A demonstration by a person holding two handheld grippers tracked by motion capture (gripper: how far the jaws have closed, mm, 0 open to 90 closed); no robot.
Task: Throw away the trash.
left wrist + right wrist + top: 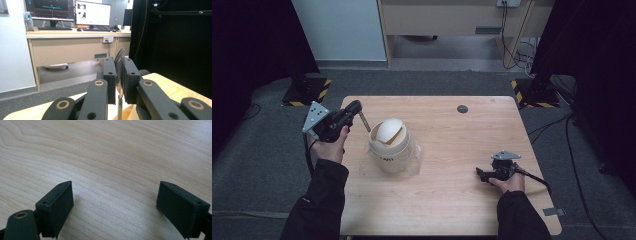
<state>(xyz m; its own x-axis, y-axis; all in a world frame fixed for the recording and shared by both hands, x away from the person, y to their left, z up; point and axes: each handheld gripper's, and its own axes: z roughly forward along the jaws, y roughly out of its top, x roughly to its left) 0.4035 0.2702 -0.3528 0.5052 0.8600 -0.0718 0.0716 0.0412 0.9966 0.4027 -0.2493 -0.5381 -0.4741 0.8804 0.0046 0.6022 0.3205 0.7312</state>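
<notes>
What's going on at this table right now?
A person at a wooden table holds a gripper in each hand. The left gripper is shut on a thin metal utensil, apparently a fork, held up beside a cream-coloured round container that sits on a clear plastic sheet. The container's domed lid looks tilted, partly open. The right gripper rests low over bare tabletop near the right edge, jaws wide open with nothing between them.

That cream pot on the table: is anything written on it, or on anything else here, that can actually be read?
Cream pot: a dark printed line low on its front, too small and blurred to read.
Monitors on the desk behind: screen content too small to read.
Nothing else bears legible text.
</notes>
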